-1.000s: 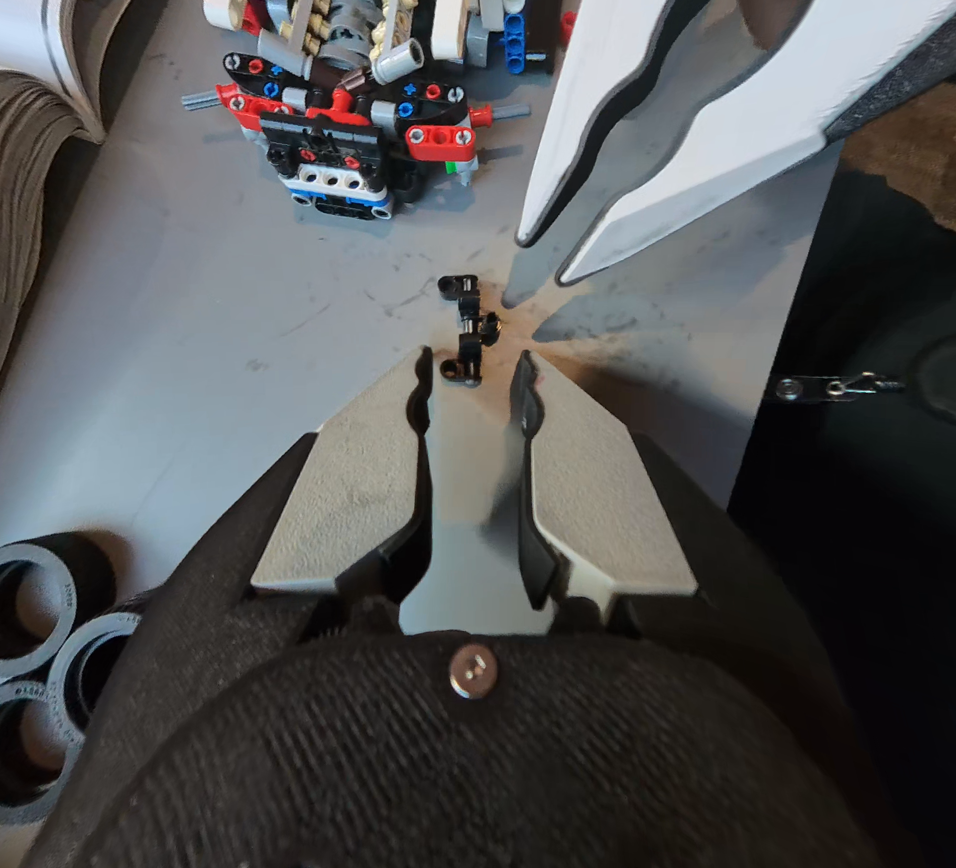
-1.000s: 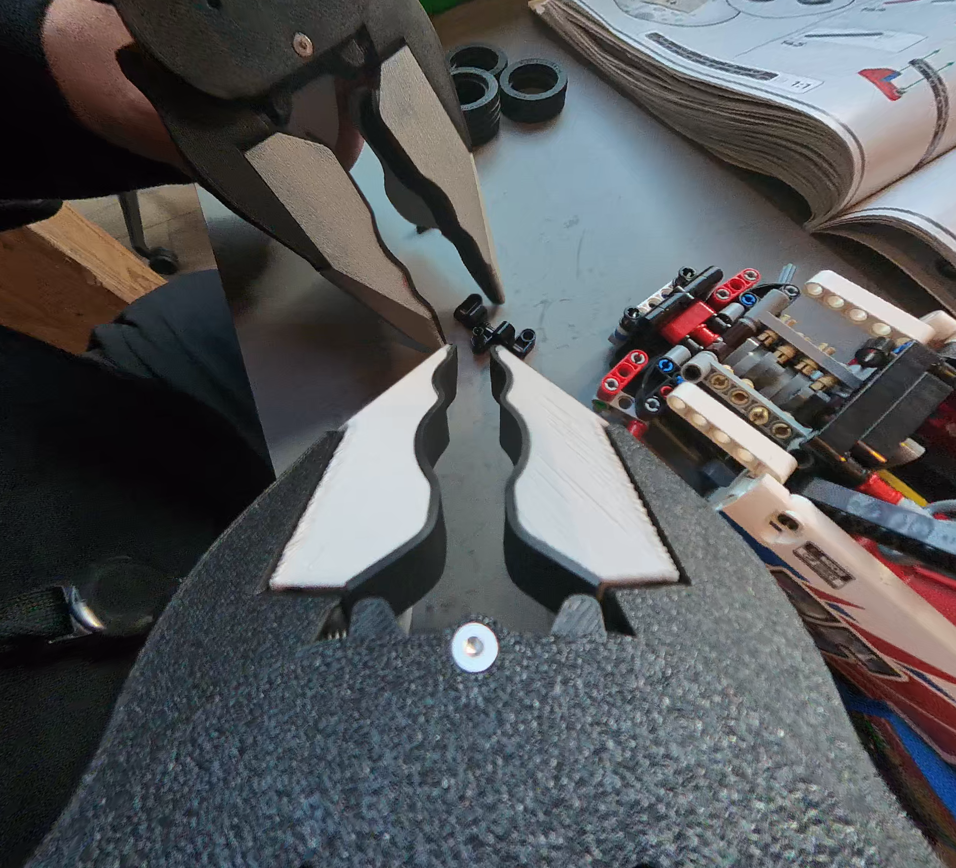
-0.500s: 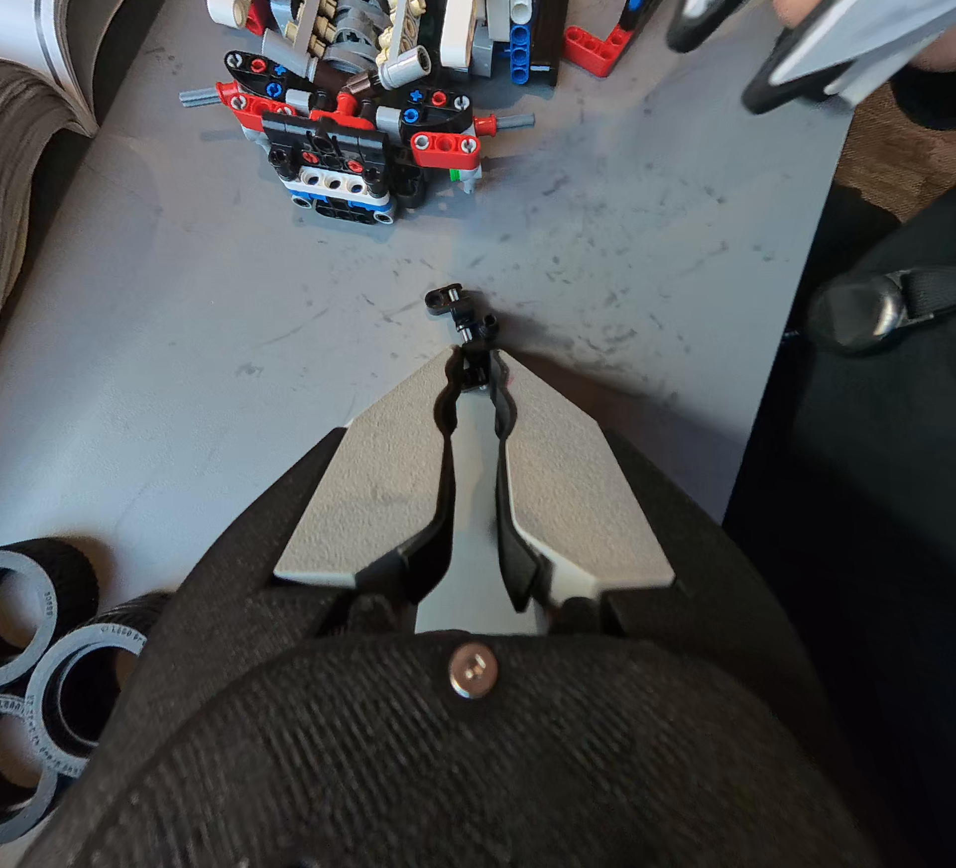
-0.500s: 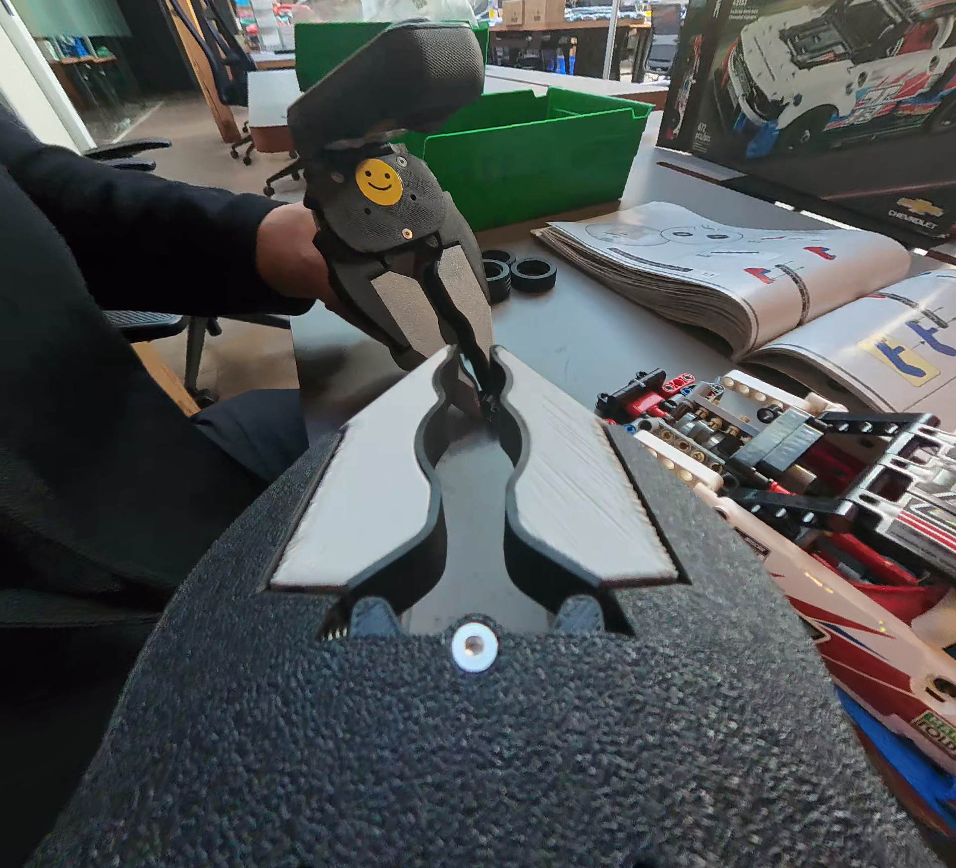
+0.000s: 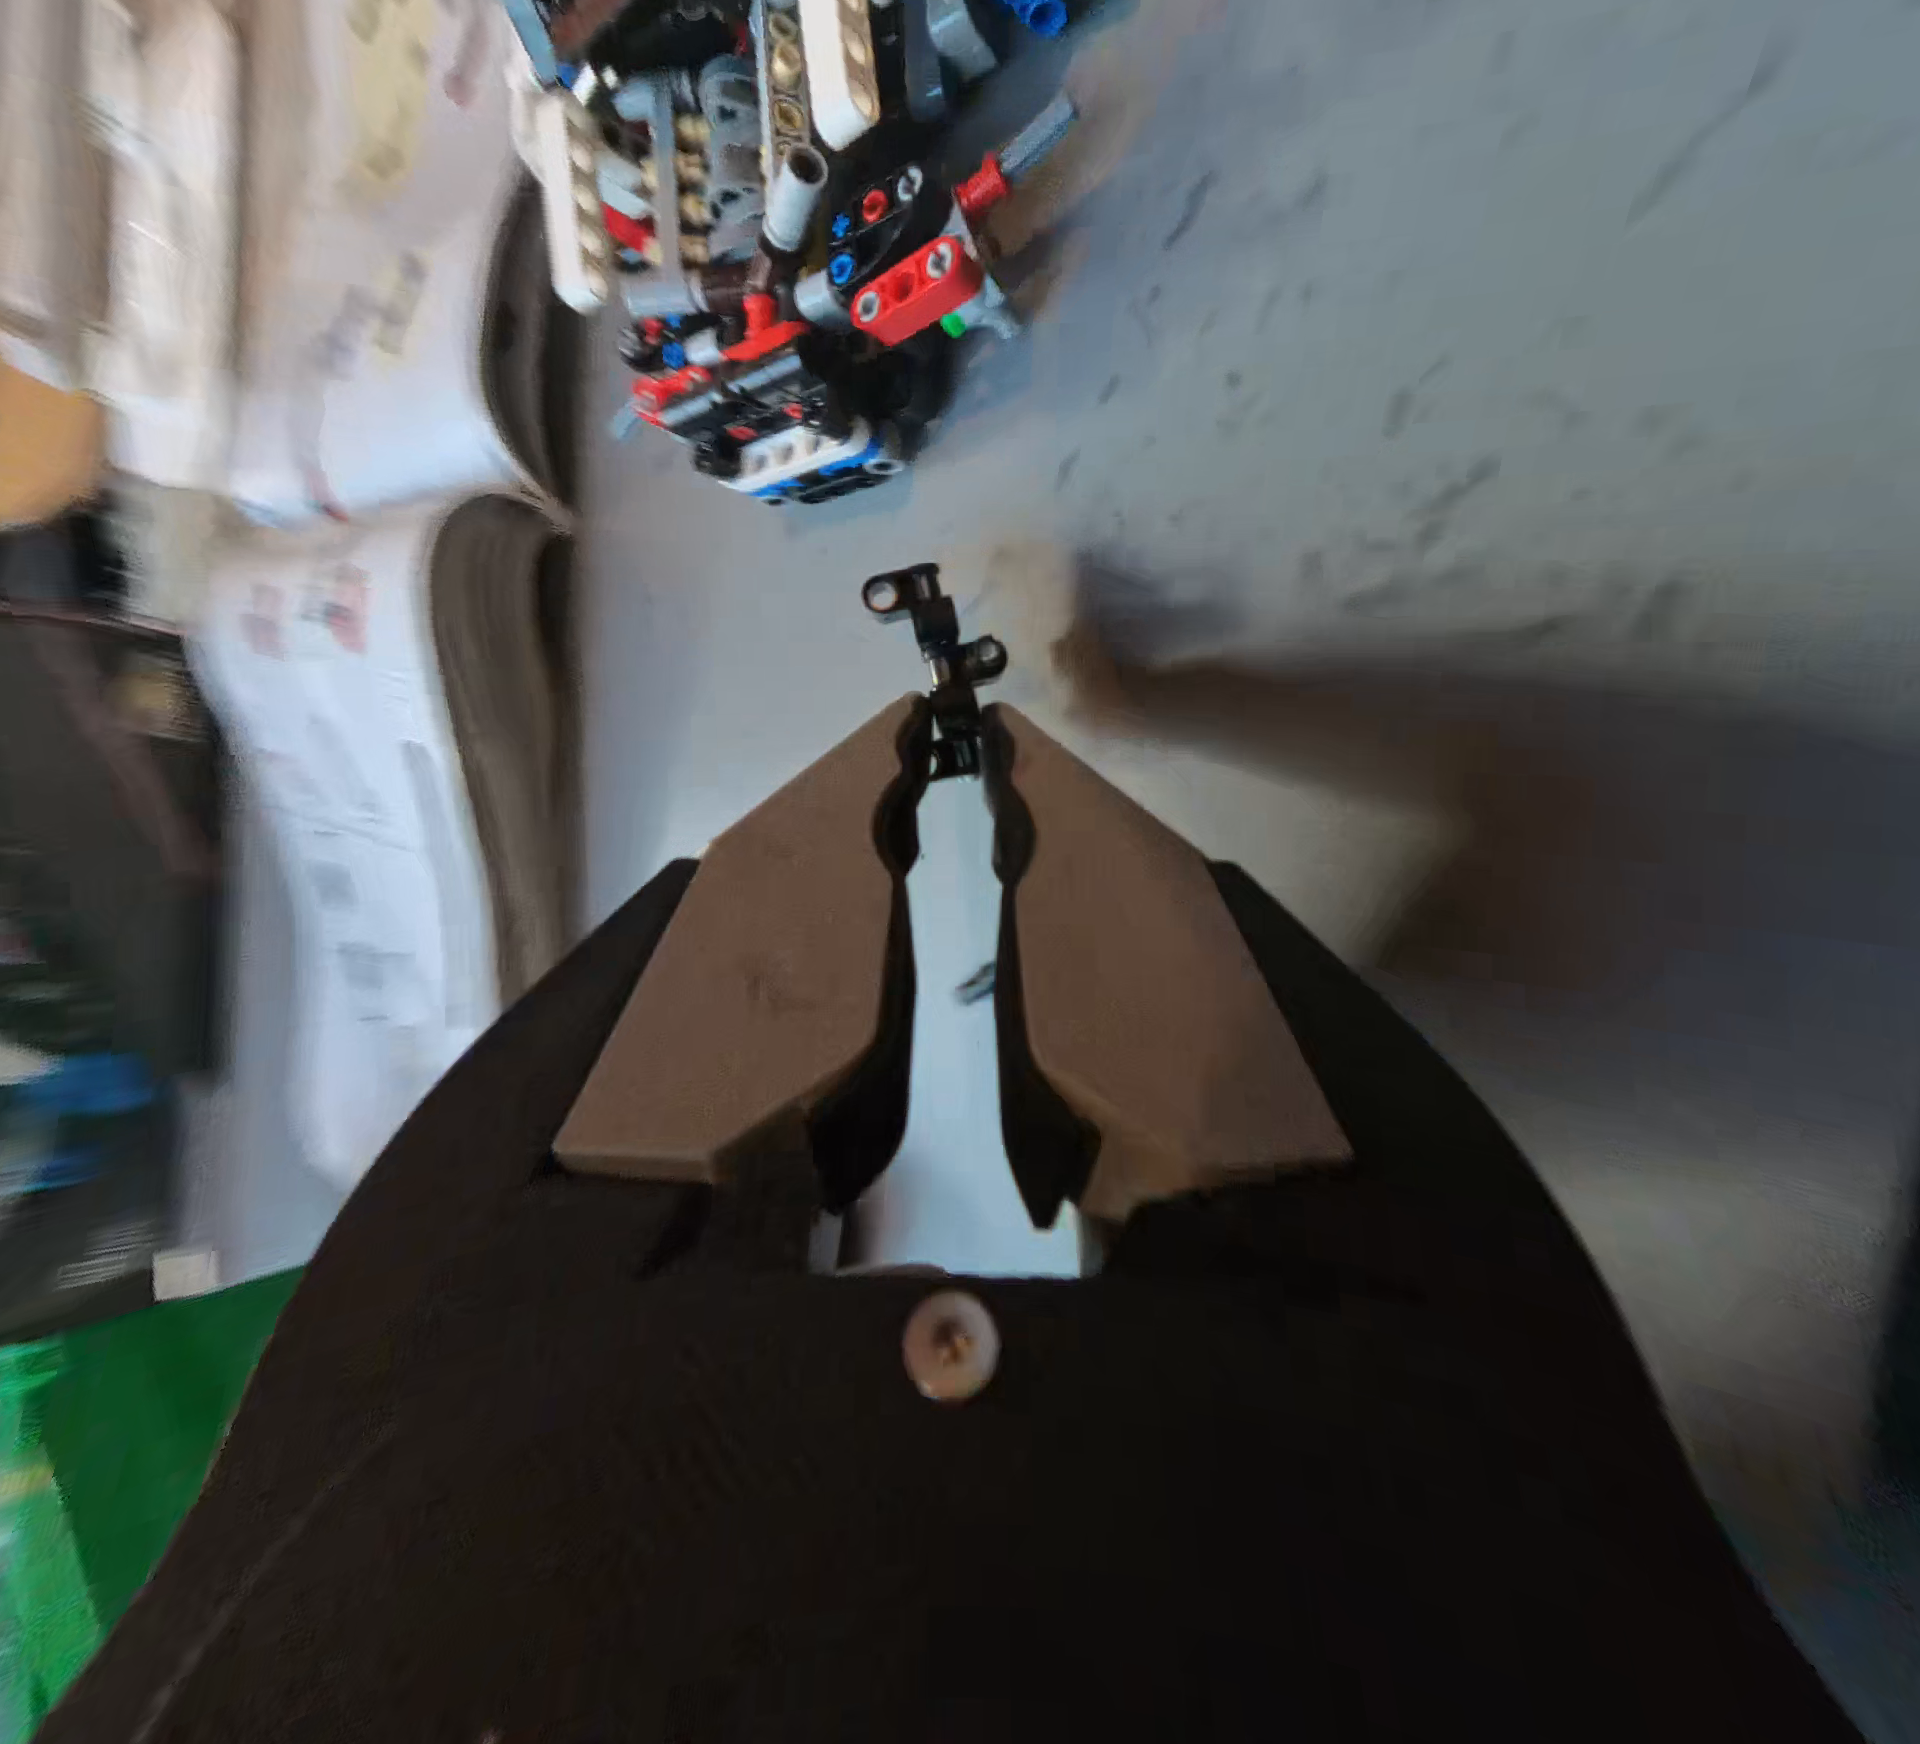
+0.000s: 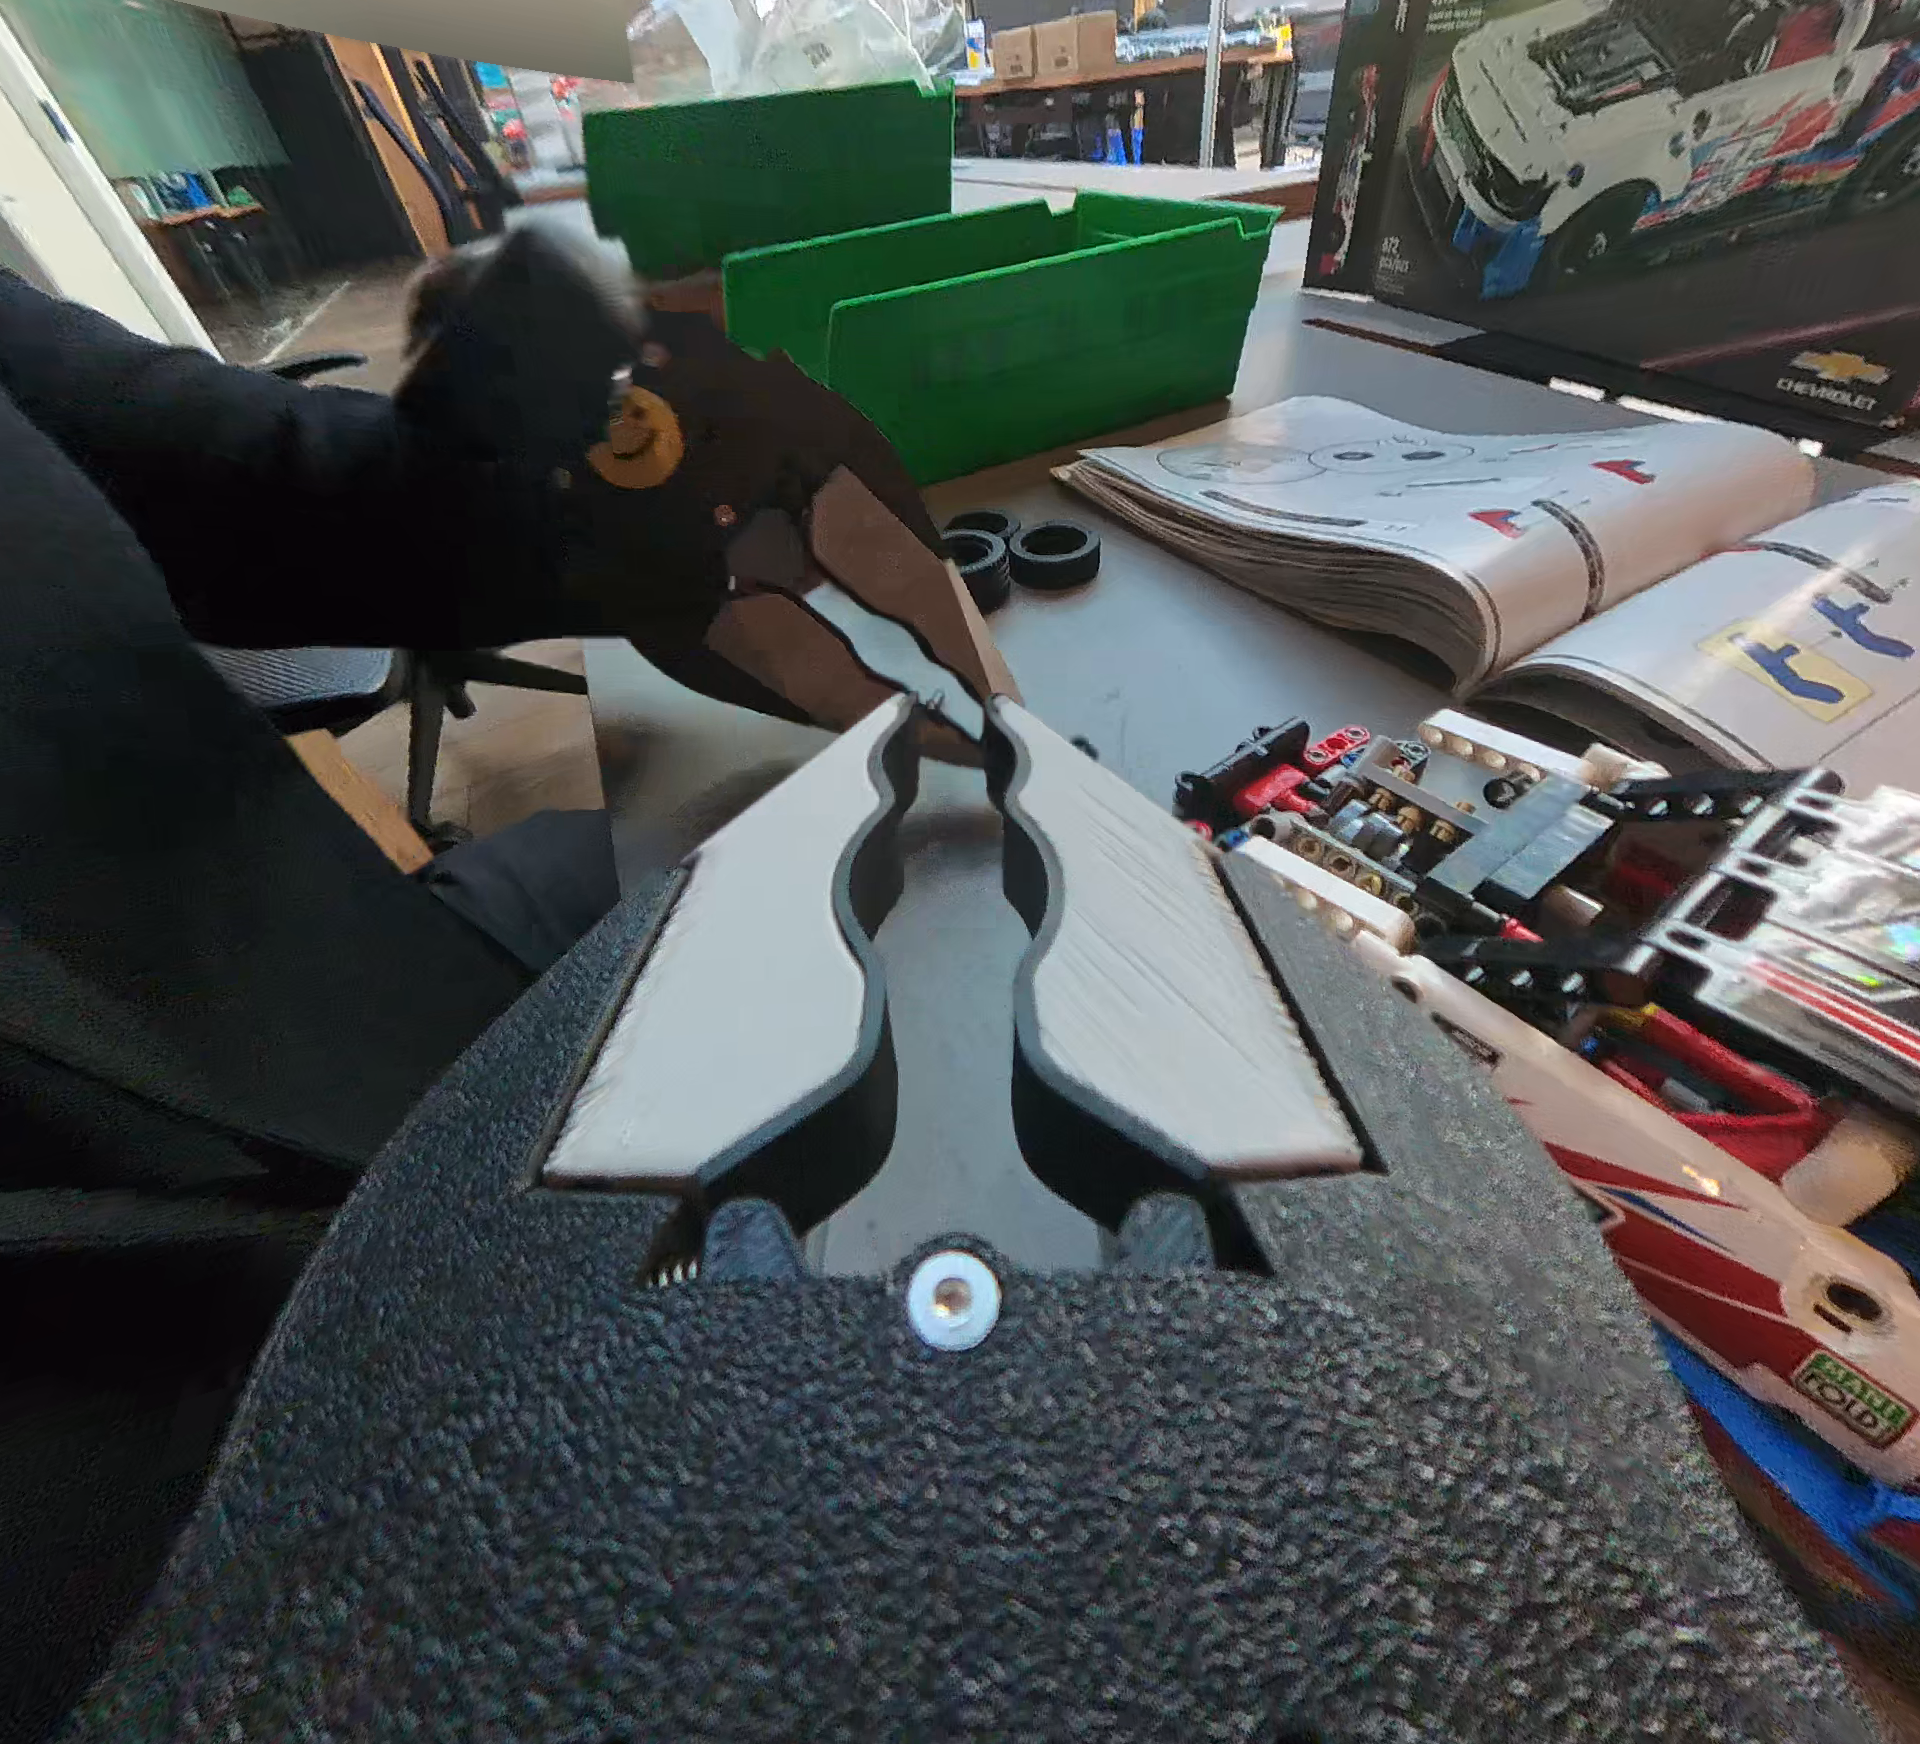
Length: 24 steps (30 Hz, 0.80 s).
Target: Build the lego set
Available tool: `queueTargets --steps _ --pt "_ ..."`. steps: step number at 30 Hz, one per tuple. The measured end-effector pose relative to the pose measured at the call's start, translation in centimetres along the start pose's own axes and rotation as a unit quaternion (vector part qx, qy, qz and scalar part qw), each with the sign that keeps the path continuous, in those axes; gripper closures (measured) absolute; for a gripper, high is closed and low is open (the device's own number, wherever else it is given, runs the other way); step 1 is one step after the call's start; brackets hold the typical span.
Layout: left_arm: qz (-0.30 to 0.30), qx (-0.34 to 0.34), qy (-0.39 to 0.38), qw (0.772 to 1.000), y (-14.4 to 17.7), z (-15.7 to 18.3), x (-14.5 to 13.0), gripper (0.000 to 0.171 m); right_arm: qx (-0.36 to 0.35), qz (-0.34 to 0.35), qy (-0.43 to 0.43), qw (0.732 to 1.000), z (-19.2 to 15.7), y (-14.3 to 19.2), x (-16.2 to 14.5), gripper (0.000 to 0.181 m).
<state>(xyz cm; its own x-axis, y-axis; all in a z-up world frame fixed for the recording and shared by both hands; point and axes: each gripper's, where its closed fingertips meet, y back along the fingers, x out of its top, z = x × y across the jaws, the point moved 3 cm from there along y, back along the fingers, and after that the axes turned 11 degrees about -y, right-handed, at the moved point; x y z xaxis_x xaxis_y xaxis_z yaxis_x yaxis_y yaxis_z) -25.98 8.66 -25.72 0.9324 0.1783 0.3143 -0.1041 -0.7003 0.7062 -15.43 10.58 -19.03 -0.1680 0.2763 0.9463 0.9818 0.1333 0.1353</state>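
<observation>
My left gripper point(image 5: 951, 730) is shut on the near end of a small black connector assembly point(image 5: 935, 645), which sticks out past the tips above the grey table point(image 5: 1455, 240). The left wrist view is motion-blurred and tilted. The partly built lego car point(image 5: 790, 240) lies beyond it, and also shows in the right wrist view point(image 6: 1455, 842). My right gripper point(image 6: 951, 707) is empty, with a narrow gap between its tips, raised above the table. The left gripper's fingers point(image 6: 888, 562) point at that gap from just behind it.
An open instruction manual point(image 6: 1455, 531) lies behind the car. Black tyres point(image 6: 1049, 551) sit near two green bins point(image 6: 1039, 344). The set's box point(image 6: 1610, 84) stands at the back right. A dark sleeve point(image 6: 208, 499) fills the left.
My left gripper closed on the black connector assembly, lifted it off the table and swung while tilting. My right gripper pulled back and up from the piece, its gap unchanged.
</observation>
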Motion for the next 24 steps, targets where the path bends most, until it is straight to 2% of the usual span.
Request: queueTargets --steps 3,6,9,15,19,21,24 --pt "-0.018 0.112 -0.172 0.979 0.7 -0.7 0.1 0.166 -0.007 -0.069 -0.010 0.998 0.6 -0.6 -1.3 0.168" --pt "-0.019 0.160 -0.262 0.952 1.0 -0.4 0.2 0.166 -0.016 -0.095 -0.017 0.995 1.2 -1.1 -1.7 0.167" --pt "-0.004 0.178 -0.283 0.943 1.6 0.0 0.4 0.166 -0.033 -0.124 -0.007 0.992 1.8 -1.7 -1.9 0.164" --pt "0.031 0.177 -0.313 0.933 2.2 1.4 1.2 0.167 -0.022 -0.187 0.027 0.982 1.3 -3.7 -3.3 0.156" --pt "0.055 0.176 -0.335 0.924 2.5 2.1 1.7 0.167 0.001 -0.216 0.014 0.976 0.8 -4.9 -4.0 0.148" --pt "0.061 0.175 -0.337 0.923 2.6 2.2 1.9 0.167 0.021 -0.226 0.011 0.974 0.3 -5.0 -4.3 0.160" --pt "0.065 0.186 -0.321 0.926 2.9 1.9 2.0 0.167 0.014 -0.215 0.011 0.976 0.2 -4.9 -4.0 0.163"
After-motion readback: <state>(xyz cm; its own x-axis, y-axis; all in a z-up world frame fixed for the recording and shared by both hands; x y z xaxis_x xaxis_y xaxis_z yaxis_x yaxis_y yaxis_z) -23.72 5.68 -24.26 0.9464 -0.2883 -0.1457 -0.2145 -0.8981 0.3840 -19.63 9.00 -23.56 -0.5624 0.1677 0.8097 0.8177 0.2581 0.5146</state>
